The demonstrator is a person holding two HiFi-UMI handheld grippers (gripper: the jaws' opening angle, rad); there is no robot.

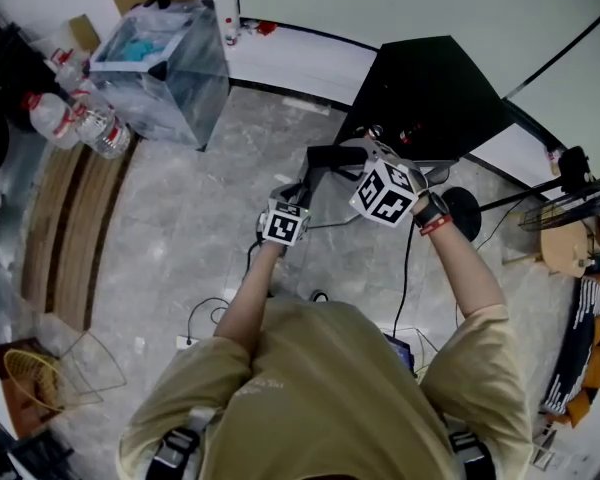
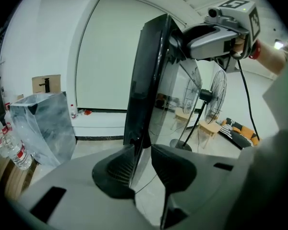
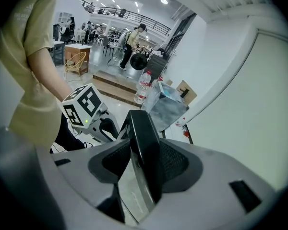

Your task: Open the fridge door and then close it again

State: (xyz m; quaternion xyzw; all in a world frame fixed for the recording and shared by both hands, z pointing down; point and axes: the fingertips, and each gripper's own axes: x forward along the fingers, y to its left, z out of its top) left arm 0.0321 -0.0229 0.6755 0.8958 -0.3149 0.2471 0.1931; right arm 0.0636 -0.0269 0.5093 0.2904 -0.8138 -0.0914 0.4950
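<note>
Left gripper (image 2: 144,166): clenched on the lower stretch of the fridge door (image 2: 145,80). One pad sits on the dark edge side, the other on the glossy face, and the panel runs up between them.

Right gripper (image 3: 145,163): also clamped on the same door edge. Its ribbed pads press on both sides of the black slab. From the left gripper view we see it gripping higher up, near the door's top corner, with the marker cube uppermost.

Door: tall, black and upright, seen nearly edge-on from both gripper views. Its shiny face mirrors the room. We cannot tell from the head view how far it stands off the fridge (image 1: 432,86), which is a black block against the white wall, just ahead of both hands.

Head view: both forearms reach forward, the left cube lower in the frame, the right cube just beside the fridge.

Around: grey marble-look floor with thin cables trailing. A clear plastic bin (image 1: 162,63) stands left of the fridge. Water bottles (image 1: 78,120) lie just beside the bin. Standing fans (image 2: 215,96) are to the right. A wire basket (image 1: 35,378) sits near the person's left side.
</note>
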